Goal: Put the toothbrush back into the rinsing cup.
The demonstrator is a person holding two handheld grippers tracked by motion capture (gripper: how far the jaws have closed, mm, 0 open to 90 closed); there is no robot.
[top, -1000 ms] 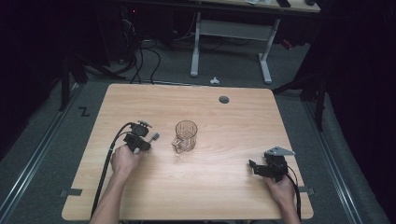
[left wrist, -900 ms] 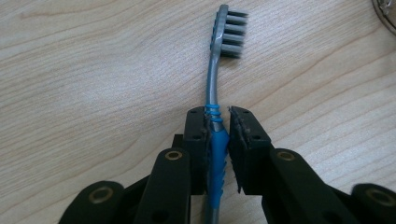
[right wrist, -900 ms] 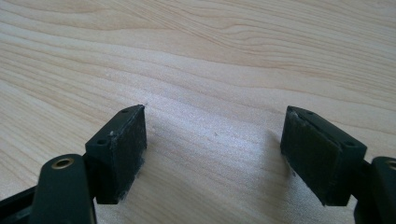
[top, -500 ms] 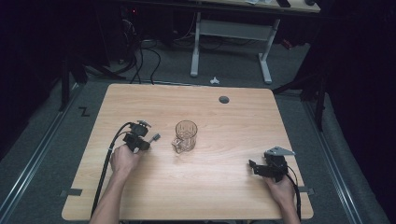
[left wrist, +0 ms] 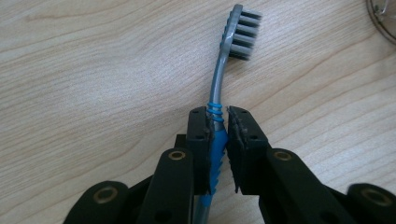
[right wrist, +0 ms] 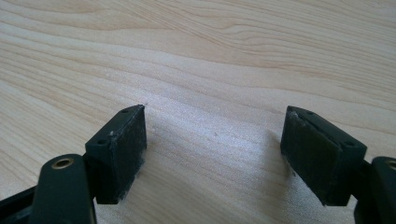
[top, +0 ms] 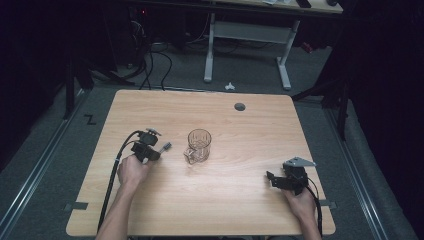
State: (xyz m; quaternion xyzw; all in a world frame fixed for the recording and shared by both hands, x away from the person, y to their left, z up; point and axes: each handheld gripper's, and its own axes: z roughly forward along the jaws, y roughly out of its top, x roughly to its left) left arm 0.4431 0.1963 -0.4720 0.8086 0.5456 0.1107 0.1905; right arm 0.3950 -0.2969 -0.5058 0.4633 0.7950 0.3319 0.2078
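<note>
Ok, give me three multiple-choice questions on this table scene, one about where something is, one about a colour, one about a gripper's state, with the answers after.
1. Where does the glass mug stand?
A. near the middle of the table, between the two grippers
B. at the far right corner
C. on the floor

2. What colour are the grip ribs on the toothbrush handle?
A. red
B. blue
C. yellow

3. How does the right gripper stand?
A. shut on the mug
B. shut on the toothbrush
C. open, with nothing between its jaws

Answers:
1 A, the high view shows the mug mid-table, the left gripper at its left.
2 B, the left gripper view shows blue ribs where the jaws clamp the grey handle.
3 C, the right gripper view shows bare wood between the parted jaws.
</note>
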